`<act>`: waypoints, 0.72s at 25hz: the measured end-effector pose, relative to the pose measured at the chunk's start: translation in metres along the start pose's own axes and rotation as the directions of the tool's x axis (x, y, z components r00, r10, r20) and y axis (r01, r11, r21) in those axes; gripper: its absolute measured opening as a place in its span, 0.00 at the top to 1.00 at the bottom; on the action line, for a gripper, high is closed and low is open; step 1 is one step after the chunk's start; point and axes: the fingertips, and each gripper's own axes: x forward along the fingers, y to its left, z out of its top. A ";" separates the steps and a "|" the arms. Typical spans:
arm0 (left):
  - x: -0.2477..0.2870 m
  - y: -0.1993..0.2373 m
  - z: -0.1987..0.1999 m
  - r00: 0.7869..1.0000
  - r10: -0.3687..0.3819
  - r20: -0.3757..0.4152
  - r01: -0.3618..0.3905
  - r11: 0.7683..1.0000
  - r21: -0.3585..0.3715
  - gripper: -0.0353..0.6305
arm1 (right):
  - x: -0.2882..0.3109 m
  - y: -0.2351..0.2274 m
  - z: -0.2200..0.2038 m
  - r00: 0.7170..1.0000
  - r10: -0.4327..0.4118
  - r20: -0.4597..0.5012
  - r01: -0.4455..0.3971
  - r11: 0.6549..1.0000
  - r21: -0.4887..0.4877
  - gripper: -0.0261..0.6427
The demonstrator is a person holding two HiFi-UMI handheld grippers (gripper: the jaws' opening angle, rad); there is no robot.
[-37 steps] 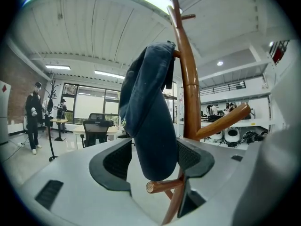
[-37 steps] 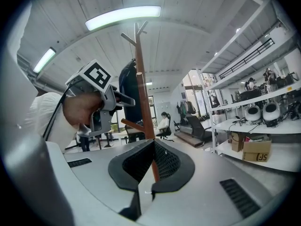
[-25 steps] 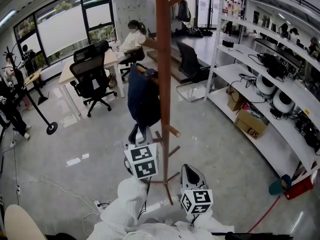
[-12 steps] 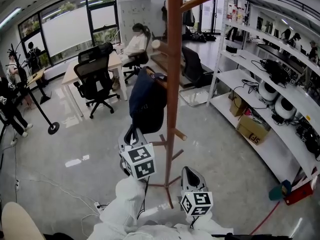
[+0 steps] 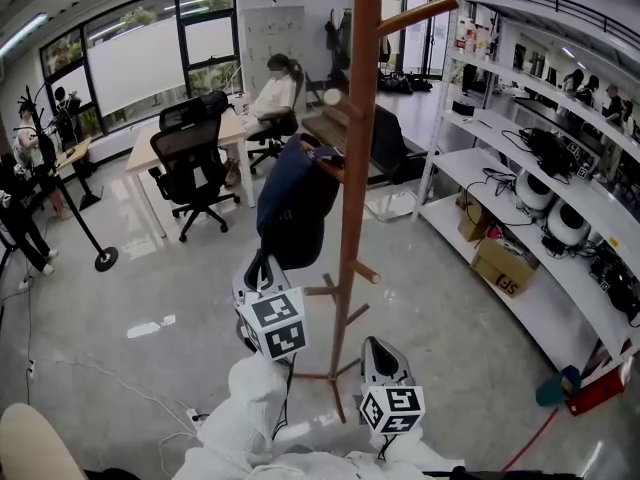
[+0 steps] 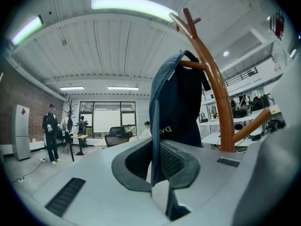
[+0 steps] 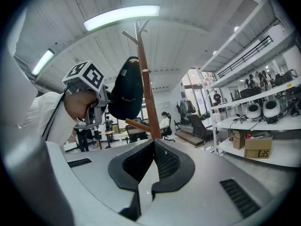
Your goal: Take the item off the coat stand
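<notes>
My left gripper (image 5: 262,268) is raised to the bottom of the dark blue cap (image 5: 292,208). Its jaws are clenched on the cap's lower edge, and the fabric runs straight down between them. The cap hangs from a peg on the left side of the wooden coat stand (image 5: 357,168), touching the pole. My right gripper (image 5: 378,343) sits lower, near the foot of the stand and apart from the cap. Its jaws are pressed together with nothing between them.

Bright, even, lit by ceiling strips (image 6: 129,6) and windows (image 5: 140,63). Glare on floor (image 5: 150,324). Strong fisheye bending, dark corners in gripper views.
</notes>
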 end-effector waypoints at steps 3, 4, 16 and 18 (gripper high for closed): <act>0.001 0.000 0.000 1.000 -0.009 -0.002 0.009 1.000 -0.013 0.92 | -0.002 0.000 0.000 1.000 -0.001 0.000 0.001 1.000 -0.002 0.95; 0.002 0.000 0.000 1.000 -0.014 -0.006 0.014 1.000 -0.020 0.92 | -0.003 0.000 0.000 1.000 -0.002 0.001 0.002 1.000 -0.002 0.95; 0.008 0.009 0.012 1.000 -0.009 0.006 0.009 0.997 -0.072 0.92 | -0.006 -0.001 -0.004 1.000 -0.015 -0.008 0.015 1.000 0.004 0.95; 0.008 0.012 0.013 1.000 -0.007 0.006 0.007 0.997 -0.081 0.92 | -0.005 0.001 -0.004 1.000 -0.013 -0.009 0.013 1.000 0.005 0.95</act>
